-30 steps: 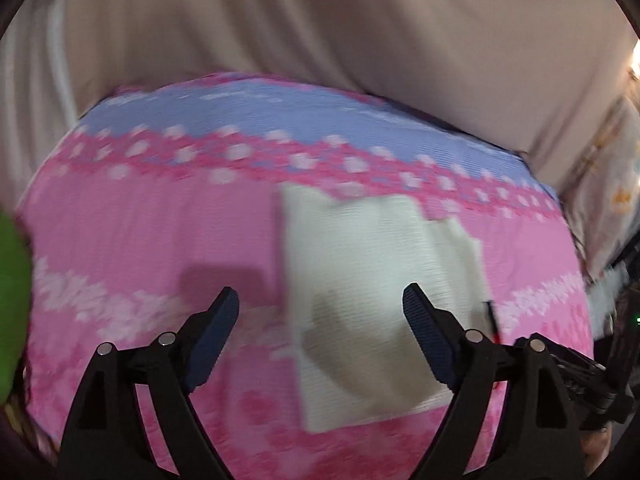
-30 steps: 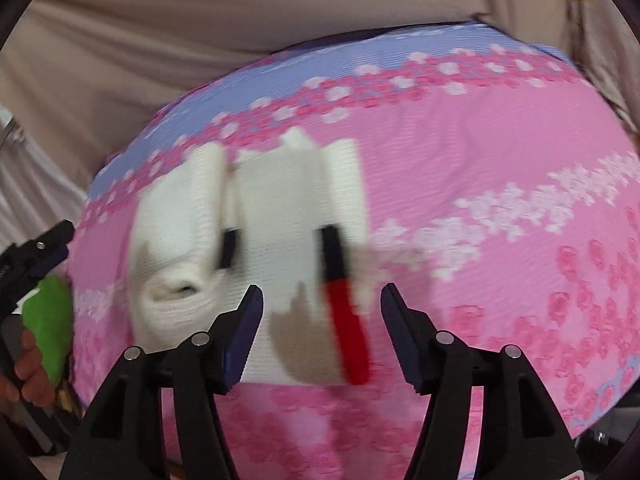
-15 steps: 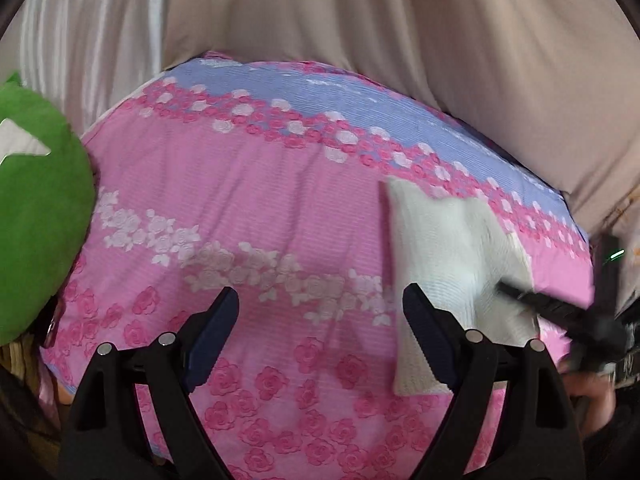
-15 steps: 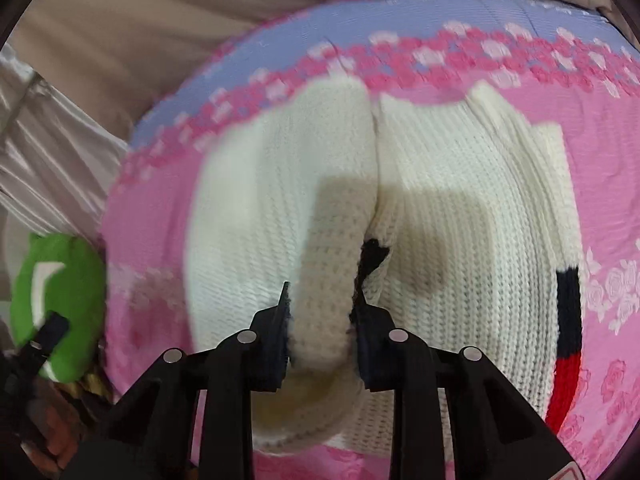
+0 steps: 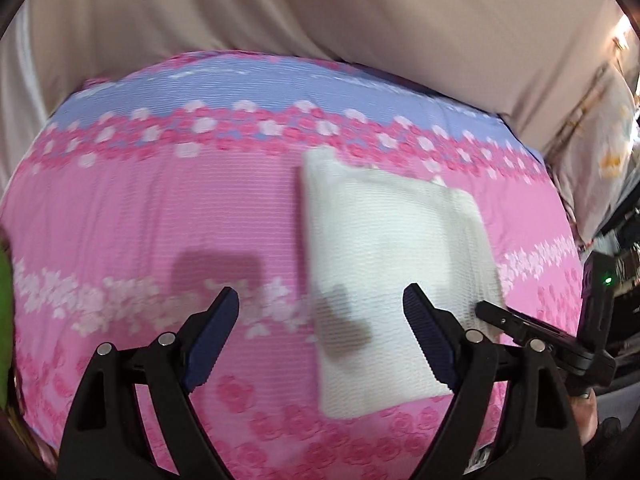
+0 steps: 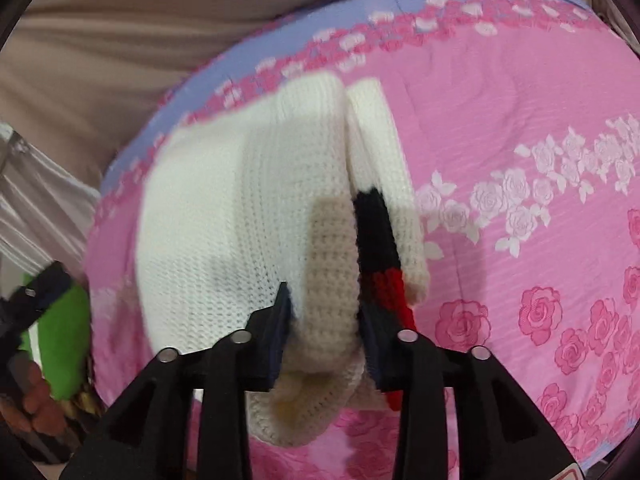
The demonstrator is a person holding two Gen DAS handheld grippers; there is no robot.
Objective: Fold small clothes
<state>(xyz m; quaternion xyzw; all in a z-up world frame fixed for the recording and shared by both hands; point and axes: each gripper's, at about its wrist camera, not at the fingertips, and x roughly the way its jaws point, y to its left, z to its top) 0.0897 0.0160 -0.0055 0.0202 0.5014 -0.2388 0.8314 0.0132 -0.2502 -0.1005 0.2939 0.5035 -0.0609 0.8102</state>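
A small white knitted sweater [image 5: 384, 264] lies folded into a rectangle on the pink flowered bedspread [image 5: 160, 216], right of centre in the left wrist view. My left gripper [image 5: 320, 324] is open and empty, held above the sweater's near left edge. In the right wrist view my right gripper [image 6: 326, 320] is shut on a thick fold of the white sweater [image 6: 240, 216], next to its black and red stripe [image 6: 380, 256]. The right gripper also shows at the right edge of the left wrist view [image 5: 560, 340].
The bedspread has a lilac band [image 5: 280, 84] at its far edge, against beige curtains [image 5: 320, 8]. A green plush toy [image 6: 60, 344] sits off the bed's left side. A patterned pillow [image 5: 600, 152] lies beyond the right edge.
My right gripper closed on the sweater's fold and has lifted it. My left gripper swung left, then came back over the sweater's near edge, staying open.
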